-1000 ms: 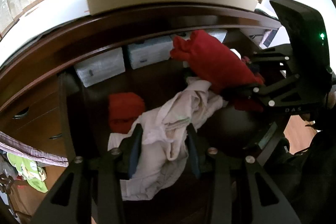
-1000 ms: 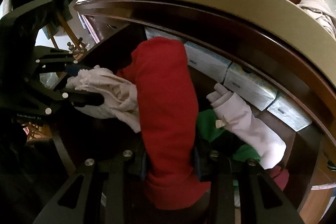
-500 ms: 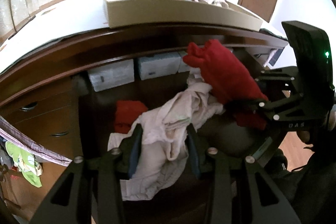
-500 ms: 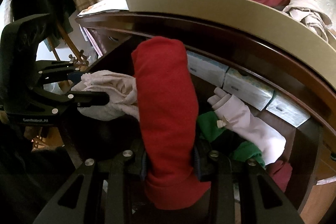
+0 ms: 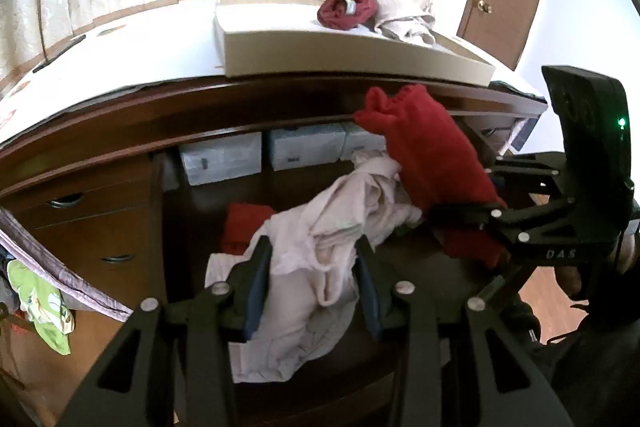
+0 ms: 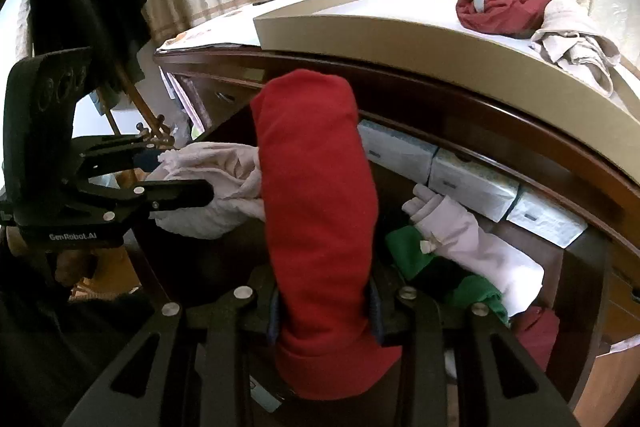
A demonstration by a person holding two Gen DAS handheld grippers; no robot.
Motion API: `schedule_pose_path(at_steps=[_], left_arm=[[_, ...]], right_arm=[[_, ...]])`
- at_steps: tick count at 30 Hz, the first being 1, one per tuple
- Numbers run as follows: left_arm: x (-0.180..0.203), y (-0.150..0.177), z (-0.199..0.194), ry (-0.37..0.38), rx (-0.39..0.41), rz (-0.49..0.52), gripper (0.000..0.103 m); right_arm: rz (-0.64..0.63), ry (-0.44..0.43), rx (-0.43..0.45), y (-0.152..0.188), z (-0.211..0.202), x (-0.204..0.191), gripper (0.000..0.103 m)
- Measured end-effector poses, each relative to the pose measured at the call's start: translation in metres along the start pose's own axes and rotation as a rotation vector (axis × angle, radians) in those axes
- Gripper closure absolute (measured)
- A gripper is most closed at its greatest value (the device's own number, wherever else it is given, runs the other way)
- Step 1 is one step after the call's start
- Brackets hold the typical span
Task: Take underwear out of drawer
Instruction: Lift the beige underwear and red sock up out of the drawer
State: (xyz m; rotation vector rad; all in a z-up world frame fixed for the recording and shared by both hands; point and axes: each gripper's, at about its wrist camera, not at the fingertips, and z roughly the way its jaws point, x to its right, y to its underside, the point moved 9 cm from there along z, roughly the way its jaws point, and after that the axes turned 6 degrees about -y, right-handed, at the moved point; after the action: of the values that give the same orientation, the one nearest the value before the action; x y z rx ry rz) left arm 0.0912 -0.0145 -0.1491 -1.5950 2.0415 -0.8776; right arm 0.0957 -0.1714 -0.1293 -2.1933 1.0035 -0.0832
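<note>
we see a big brown wooden dresser (image 5: 120, 131) with its drawer (image 6: 576, 267) pulled open. on top of the dresser sits a flat tan box (image 5: 340, 51), and a dark red cloth (image 6: 502, 7) and a pale cloth (image 6: 576, 45) lie on the box. at the back of the drawer is a row of light blue packs (image 6: 472, 183). inside the drawer lie a green cloth (image 6: 412, 251), a white glove (image 6: 460, 231) and a small red cloth (image 5: 244, 227). above the drawer, our right gripper (image 6: 324, 311) pinches red underwear (image 6: 316, 195), and our left gripper (image 5: 312, 287) pinches pale pink underwear (image 5: 328, 227). the two pieces touch.
</note>
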Motion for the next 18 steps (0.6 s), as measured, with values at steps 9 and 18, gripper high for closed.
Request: schedule_pose_path(at_steps=[9, 18], left_arm=[[0.001, -0.007, -0.015, 0.014, 0.088, -0.033, 0.064], [0.001, -0.012, -0.027, 0.002, 0.158, -0.047, 0.064]], right_arm=[[-0.011, -0.016, 0.085, -0.004, -0.013, -0.008, 0.068], [-0.014, -0.024, 0.163, -0.009, -0.027, -0.015, 0.068]])
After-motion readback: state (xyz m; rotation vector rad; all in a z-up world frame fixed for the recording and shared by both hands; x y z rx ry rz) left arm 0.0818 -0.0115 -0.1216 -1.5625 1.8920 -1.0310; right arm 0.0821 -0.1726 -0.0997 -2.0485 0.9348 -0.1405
